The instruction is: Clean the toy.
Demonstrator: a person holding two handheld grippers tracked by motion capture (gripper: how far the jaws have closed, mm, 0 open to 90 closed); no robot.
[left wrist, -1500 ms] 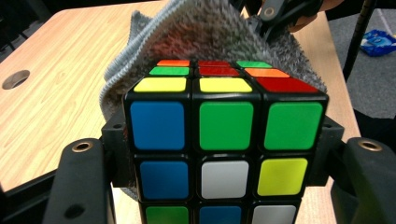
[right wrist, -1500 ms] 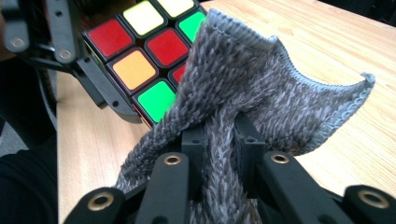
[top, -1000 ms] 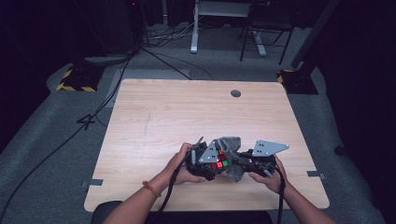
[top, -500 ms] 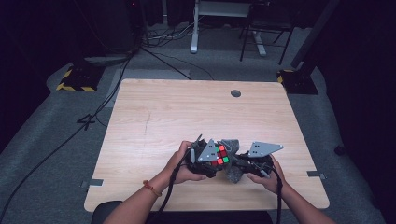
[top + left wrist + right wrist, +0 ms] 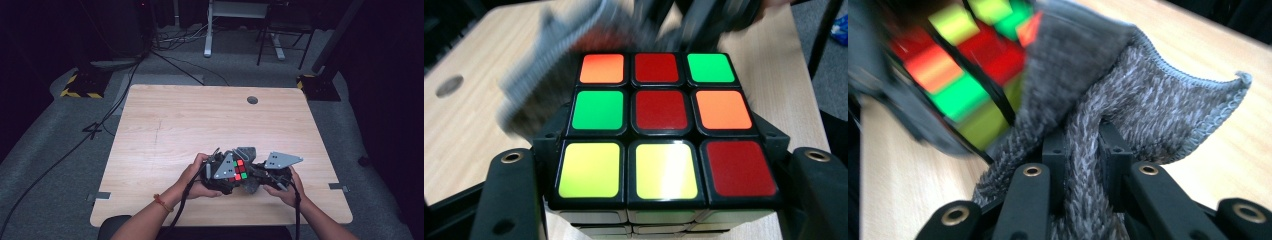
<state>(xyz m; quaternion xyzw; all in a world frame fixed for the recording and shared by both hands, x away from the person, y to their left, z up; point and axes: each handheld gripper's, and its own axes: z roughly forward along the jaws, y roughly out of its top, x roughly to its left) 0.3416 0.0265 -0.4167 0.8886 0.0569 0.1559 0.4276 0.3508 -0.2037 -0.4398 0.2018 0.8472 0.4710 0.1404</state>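
Near the table's [image 5: 150, 130] front edge, cube [image 5: 239, 170] against cloth [image 5: 247, 152].

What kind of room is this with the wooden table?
Probably a lab or recording studio, not a home. The light wooden table stands on grey carpet among dark surroundings, black cables trail across the floor, and yellow-and-black striped hazard bases sit at the stands behind it.

Glossy plastic cube [image 5: 659, 130] (smooth coloured stickers), rough knitted grey cloth [image 5: 1128, 100] at its 12 o'clock, matt black plastic jaws, matt wood-grain table [image 5: 190, 125].
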